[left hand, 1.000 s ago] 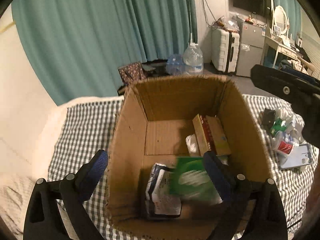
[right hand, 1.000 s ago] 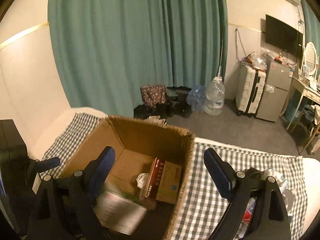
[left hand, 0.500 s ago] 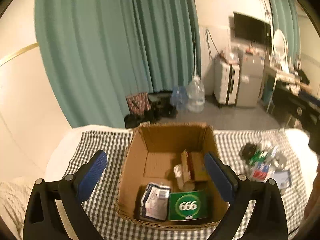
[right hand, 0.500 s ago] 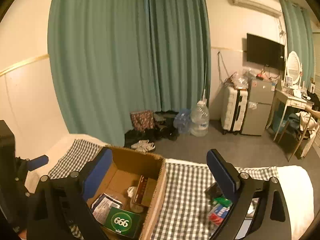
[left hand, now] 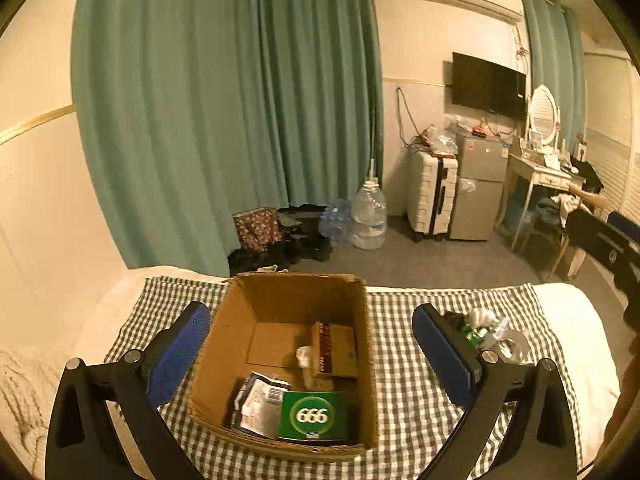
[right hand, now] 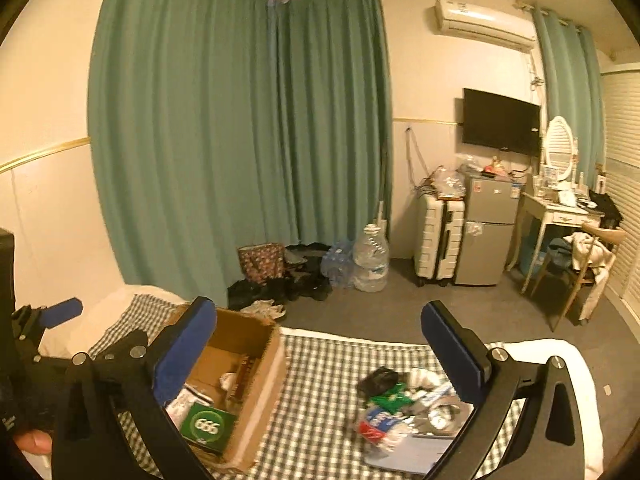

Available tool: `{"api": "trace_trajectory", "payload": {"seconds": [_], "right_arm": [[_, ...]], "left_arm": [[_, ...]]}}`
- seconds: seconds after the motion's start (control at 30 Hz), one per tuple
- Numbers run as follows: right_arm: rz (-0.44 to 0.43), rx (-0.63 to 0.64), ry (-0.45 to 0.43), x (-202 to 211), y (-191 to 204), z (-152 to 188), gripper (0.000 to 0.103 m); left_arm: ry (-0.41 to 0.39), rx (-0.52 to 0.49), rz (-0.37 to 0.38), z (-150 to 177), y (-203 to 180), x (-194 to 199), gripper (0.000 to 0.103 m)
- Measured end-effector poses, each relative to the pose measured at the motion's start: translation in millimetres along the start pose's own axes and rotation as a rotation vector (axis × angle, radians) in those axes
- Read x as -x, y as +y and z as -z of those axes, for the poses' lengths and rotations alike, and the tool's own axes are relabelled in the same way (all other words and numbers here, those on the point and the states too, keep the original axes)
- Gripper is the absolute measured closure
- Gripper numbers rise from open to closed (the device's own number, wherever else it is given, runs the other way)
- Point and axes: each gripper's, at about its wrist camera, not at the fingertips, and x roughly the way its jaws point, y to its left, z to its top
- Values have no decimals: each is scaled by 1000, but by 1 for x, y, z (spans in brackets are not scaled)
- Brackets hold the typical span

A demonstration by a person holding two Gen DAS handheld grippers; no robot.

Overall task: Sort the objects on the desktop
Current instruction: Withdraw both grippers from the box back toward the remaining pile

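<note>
Green "666" pack (left hand: 312,416) in cardboard box (left hand: 224,344)

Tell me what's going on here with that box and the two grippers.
A person is sorting clutter on a checked cloth into a cardboard box. The green 666 packet lies inside beside a white pouch and a brown carton. The left gripper is open and empty; the right gripper is opening, empty. A pile of items waits beside the box.

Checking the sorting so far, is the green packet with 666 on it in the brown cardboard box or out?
In: the green 666 packet lies flat inside the brown cardboard box, against its near wall.
</note>
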Motion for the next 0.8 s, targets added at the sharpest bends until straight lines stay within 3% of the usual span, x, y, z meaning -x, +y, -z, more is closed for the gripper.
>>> {"api": "trace_trajectory", "payload": {"seconds": [0.27,0.8], "right_arm": [[66,-25,1,18,-46,4,0],[111,-77,59,39,-141,30,0]], "left_arm": [[-8,-39,35,-3,-37,9,0],[9,-88,122,0,-109,4,0]]}}
